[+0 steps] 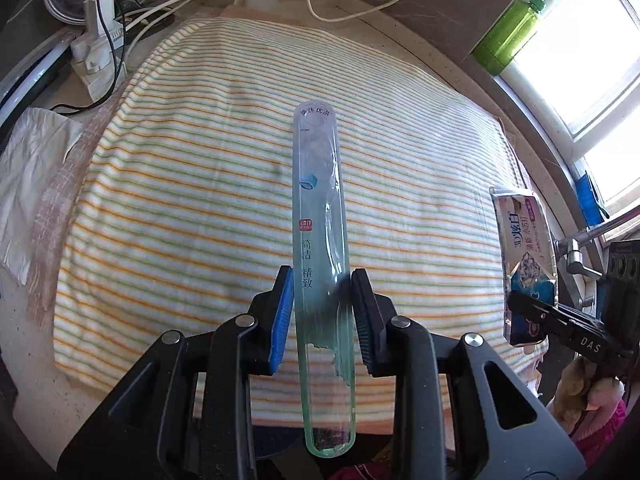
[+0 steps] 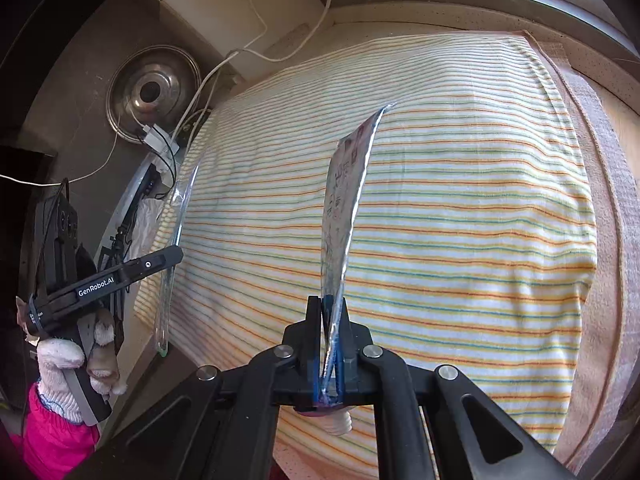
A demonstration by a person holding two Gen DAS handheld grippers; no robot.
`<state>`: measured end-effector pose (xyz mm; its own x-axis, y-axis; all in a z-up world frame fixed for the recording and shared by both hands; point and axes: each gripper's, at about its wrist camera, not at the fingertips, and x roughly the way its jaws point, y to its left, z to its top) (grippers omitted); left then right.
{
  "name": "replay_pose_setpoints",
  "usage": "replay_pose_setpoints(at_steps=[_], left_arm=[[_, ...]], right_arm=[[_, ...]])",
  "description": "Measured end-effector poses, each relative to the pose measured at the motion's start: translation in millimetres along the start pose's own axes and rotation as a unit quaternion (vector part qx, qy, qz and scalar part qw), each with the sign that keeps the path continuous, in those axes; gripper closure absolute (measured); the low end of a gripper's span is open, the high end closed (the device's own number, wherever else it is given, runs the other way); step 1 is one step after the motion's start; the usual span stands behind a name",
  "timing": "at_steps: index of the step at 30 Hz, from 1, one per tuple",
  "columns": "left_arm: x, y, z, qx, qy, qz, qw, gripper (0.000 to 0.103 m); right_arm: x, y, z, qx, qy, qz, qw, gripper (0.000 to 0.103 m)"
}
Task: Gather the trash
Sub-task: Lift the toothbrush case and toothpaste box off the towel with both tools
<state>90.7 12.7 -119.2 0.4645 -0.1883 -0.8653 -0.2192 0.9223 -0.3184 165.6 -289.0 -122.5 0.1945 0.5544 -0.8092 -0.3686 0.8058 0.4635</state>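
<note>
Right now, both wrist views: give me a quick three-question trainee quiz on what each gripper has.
1. True or false: the left gripper is clamped on the clear toothbrush case.
2. What is pinched in the right gripper: A) squeezed toothpaste tube, B) green bottle, C) white tissue?
3. What covers the counter under both items?

Key: 1 true. 2 A. 3 the striped towel.
</note>
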Motion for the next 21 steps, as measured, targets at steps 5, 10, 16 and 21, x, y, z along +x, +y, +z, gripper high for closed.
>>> replay_pose_setpoints(at_steps=[5,10,16,21], left_arm=[[-20,3,-26,0.005,-0.010,-0.002,0.9999,0.075],[-34,12,-49,0.005,-0.012,-0.007,0.9999,0.075],[-51,24,-80,0.009,-0.011,-0.004,0.9999,0.075],[-59,37,-103,0.002,-0.009,-0.007,0.9999,0.075]], right_arm=[[-7,24,-22,-0.002,-0.009,0.007,1.000,0.100],[-11,46,-49,-0.009,-0.012,0.007,1.000,0.100],[-11,65,-73,-0.016,-0.008,0.007,1.000,0.100],[-8,81,-90,-0.024,-0.001,0.008,1.000,0.100]])
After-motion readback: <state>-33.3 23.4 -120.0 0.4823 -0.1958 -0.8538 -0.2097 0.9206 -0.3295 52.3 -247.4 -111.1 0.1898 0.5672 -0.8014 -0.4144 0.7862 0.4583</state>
